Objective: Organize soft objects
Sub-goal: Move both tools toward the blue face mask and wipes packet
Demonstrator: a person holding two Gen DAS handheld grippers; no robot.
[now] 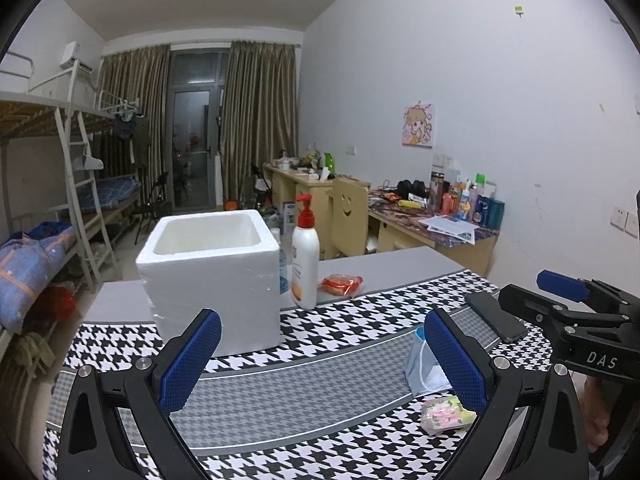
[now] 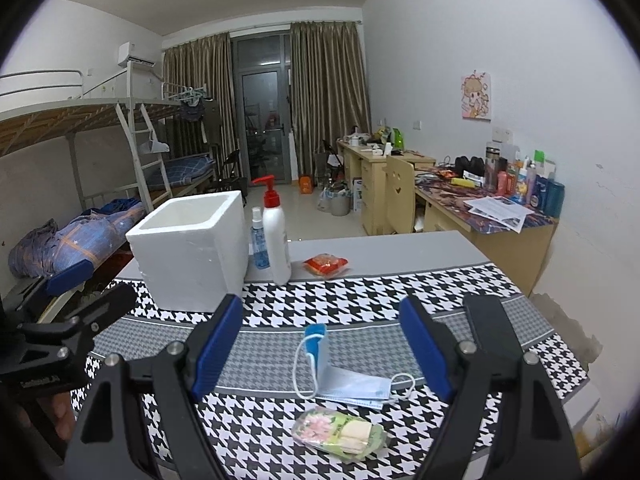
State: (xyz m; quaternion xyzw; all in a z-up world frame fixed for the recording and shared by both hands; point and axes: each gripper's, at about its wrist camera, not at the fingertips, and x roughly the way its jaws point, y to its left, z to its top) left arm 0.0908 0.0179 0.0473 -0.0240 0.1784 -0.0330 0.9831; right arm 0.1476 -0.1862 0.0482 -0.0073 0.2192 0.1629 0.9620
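Houndstooth cloth (image 2: pixel 360 304) covers the near half of the table, and the white foam box (image 2: pixel 188 248) standing on its far left part serves as the landmark. Right of the box and nearer the camera lies a blue face mask (image 2: pixel 352 388), folded so that one short flap stands upright while the longer part lies flat, its long axis running from near the middle out toward the right finger; its white ear loops trail off both ends. Just nearer than the mask sits a small tissue pack (image 2: pixel 340 434) with a pink flower print, lying flat and slanted, long axis roughly left to right. The right gripper (image 2: pixel 320 344) hangs above both with its jaws spread wide and nothing between the blue pads; the mask lies in the gap between the fingers but below them, closer to the right one. The left gripper (image 1: pixel 322 360), nearer than the box, also stands wide and empty, with the mask (image 1: pixel 424 368) partly hidden behind its right finger and the tissue pack (image 1: pixel 446 416) beside that finger's base. Right of the box stand a white pump bottle (image 2: pixel 276 236) and a small blue spray bottle (image 2: pixel 258 240), then a red packet (image 2: pixel 326 264). A dark phone (image 1: pixel 496 316) lies far right of the box.
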